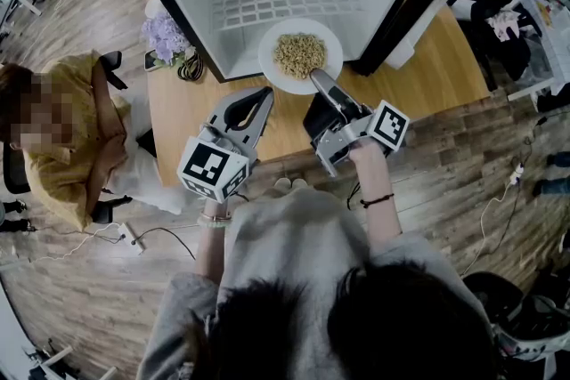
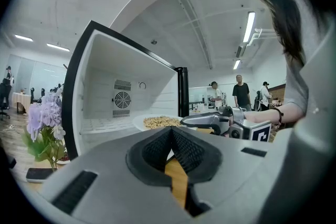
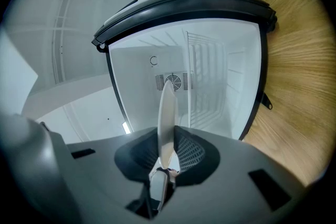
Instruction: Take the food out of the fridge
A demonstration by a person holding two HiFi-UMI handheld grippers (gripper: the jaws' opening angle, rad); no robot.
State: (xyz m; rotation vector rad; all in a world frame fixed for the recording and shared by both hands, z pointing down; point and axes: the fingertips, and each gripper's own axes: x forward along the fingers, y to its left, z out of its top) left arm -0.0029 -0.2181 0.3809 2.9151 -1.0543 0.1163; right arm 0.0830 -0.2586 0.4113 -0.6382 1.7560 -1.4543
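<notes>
R gripper (image 1: 317, 78), tipped up, pinches plate (image 1: 268, 60) rim; L gripper (image 1: 264, 94) level.

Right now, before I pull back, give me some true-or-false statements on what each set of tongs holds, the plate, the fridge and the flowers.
1. The right tongs are clamped on the rim of the plate. True.
2. The left tongs grip the plate as well. False: they are shut with nothing between them.
3. The plate is bare. False: a heap of food lies on it.
4. The fridge stands open. True.
5. In the head view, the purple flowers stand to the right of the fridge. False: they stand to its left.
</notes>
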